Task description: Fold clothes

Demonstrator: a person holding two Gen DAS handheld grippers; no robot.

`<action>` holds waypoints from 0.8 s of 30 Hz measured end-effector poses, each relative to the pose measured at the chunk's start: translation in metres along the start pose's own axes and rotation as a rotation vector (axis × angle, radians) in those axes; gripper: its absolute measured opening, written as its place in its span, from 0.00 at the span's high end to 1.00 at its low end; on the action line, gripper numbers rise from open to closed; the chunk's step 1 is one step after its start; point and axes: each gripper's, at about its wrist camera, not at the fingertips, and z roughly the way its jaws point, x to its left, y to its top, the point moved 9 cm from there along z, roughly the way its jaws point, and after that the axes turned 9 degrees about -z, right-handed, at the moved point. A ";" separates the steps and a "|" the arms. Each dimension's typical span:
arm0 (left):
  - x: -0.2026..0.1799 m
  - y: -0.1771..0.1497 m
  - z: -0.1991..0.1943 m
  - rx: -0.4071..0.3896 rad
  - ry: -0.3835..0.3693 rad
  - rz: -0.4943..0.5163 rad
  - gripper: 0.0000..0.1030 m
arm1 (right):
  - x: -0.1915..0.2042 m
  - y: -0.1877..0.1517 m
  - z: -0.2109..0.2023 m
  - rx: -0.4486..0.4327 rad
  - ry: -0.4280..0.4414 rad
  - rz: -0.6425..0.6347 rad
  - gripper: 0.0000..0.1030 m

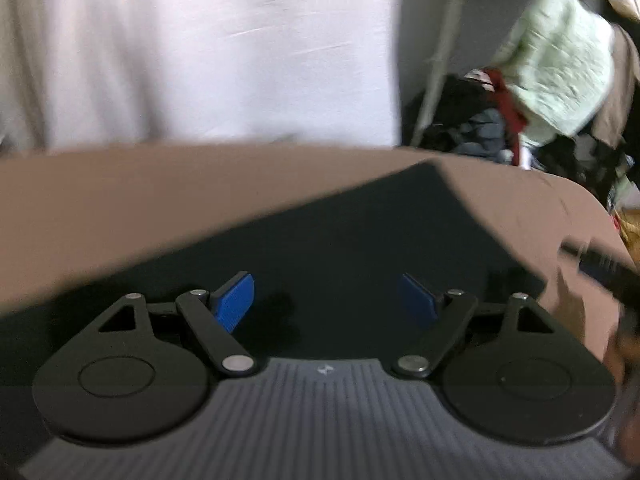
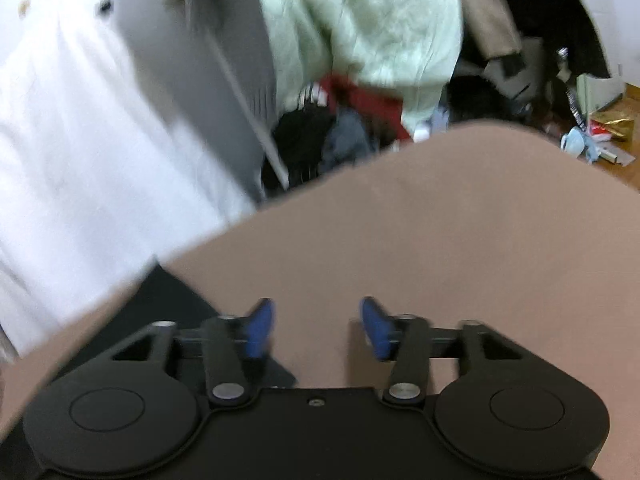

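Both views blurred by motion.

Left wrist view: left hand-held gripper (image 1: pixel 326 300) w/ jaws spread wide, blue pads (image 1: pixel 234 300) well apart, nothing between them. Hovering over dark garment (image 1: pixel 320 232), which lies flat on brown table (image 1: pixel 160 200); can't tell if pads touch the cloth. Garment's far corner pointing to approx 12 o'clock, edges running down toward 8 and 4 o'clock. At 3 o'clock, a dark blurred object (image 1: pixel 604 272) over table edge, prob. the other tool but too smeared to say. Beyond table, white fabric (image 1: pixel 200 48) filling 10–12 o'clock; pale green quilted garment (image 1: pixel 560 64) at 2 o'clock, hanging above heap of dark and red clothes (image 1: pixel 480 120).

Right wrist view: right hand-held gripper (image 2: pixel 318 328) also released, blue pads (image 2: pixel 260 332) apart, empty, over bare brown table (image 2: pixel 440 220). Dark garment (image 2: pixel 172 300) visible only as a corner at 8 o'clock, partly under gripper body, beside left pad. White fabric (image 2: pixel 80 140) at 9–10 o'clock, pale green quilted garment (image 2: pixel 360 20) at 12 o'clock, heap of dark and red clothes (image 2: pixel 332 128) below it. Floor clutter (image 2: pixel 600 132) at 2 o'clock: paper, packaging, details unclear.
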 end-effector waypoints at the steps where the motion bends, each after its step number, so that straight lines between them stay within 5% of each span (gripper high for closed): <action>1: 0.028 -0.015 -0.026 -0.001 0.030 -0.048 0.21 | 0.005 0.000 -0.005 -0.002 0.026 0.025 0.38; 4: 0.122 -0.058 -0.105 -0.031 0.211 -0.149 0.17 | 0.037 -0.012 -0.014 0.032 0.153 0.063 0.38; 8: 0.240 -0.122 -0.212 -0.064 0.499 -0.270 0.14 | 0.092 -0.037 -0.027 0.107 0.274 -0.077 0.38; 16: 0.405 -0.247 -0.354 -0.220 0.754 -0.769 0.11 | 0.156 -0.065 -0.088 0.138 0.322 -0.446 0.37; 24: 0.475 -0.309 -0.378 -0.252 0.611 -1.000 0.11 | 0.170 -0.062 -0.134 0.122 0.232 -0.548 0.20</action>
